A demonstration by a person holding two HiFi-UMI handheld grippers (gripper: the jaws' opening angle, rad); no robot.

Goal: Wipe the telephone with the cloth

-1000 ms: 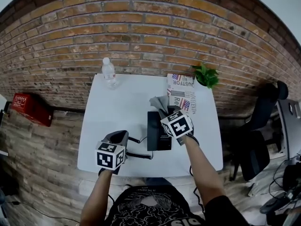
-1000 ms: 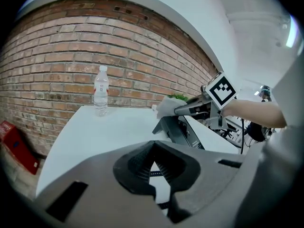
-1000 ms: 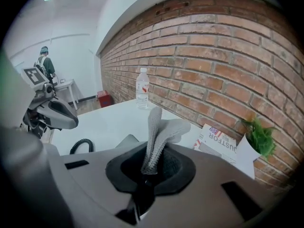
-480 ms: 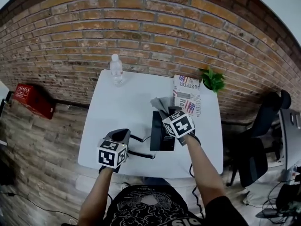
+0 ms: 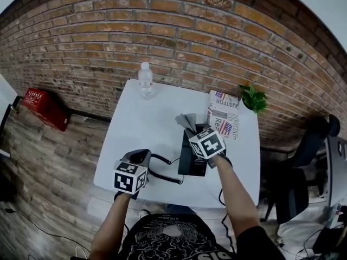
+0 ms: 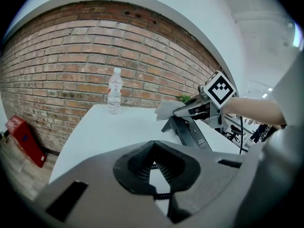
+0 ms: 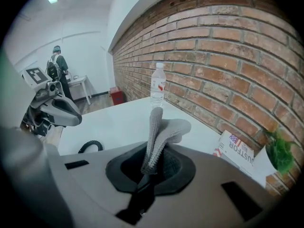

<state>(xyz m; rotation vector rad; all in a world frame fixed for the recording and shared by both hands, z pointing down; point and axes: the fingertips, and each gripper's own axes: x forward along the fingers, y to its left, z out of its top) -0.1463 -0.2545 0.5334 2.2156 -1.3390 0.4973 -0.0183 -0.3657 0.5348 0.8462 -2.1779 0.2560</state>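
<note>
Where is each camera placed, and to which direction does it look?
Head view: on the head, looking steeply down at the table; left tool, right tool, forearms show.
Left gripper view: on left tool, facing the brick wall; jaws hold coiled cord.
Right gripper view: on right tool, facing that wall; jaws clamp cloth.
All share the water bottle.

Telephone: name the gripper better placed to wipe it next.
Right. The right gripper grips the grey cloth over the telephone; the left gripper sits aside, holding the coiled cord.

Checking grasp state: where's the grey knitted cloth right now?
Head view, right of centre: the grey knitted cloth is pinched in the right gripper, over the black desk telephone, left of the folded newspaper.
</note>
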